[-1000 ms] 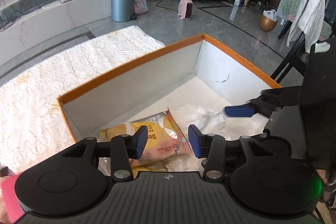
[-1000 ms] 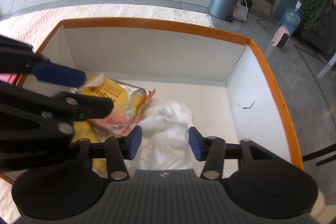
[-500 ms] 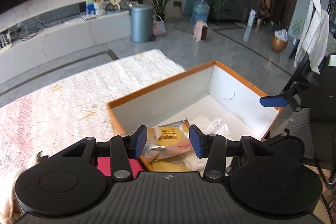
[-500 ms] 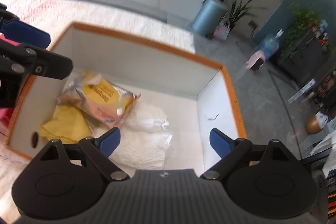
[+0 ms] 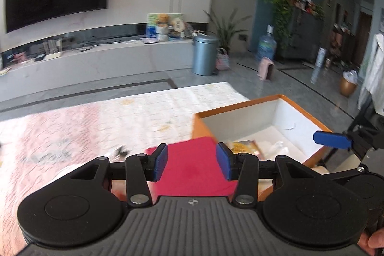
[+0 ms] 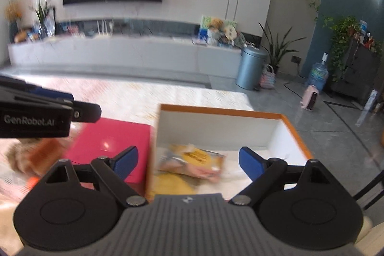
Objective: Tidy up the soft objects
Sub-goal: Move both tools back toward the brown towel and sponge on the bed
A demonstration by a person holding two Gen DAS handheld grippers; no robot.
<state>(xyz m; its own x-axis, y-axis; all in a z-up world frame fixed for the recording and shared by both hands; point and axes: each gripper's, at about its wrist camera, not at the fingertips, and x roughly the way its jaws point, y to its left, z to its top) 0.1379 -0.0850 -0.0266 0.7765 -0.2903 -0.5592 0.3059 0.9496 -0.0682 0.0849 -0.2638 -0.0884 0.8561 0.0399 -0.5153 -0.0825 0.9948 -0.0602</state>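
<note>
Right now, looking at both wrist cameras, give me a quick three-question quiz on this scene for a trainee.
1. True or false: the left gripper is shut on the red pad.
2. Multiple choice: the yellow snack packet lies A) on the tablecloth, B) inside the orange-rimmed box, C) on the red pad.
3. Fill in: in the right wrist view, the red pad sits to the ____ of the box.

Key: 1 false, both the left gripper and the right gripper are open and hold nothing; 2 B; 3 left.
</note>
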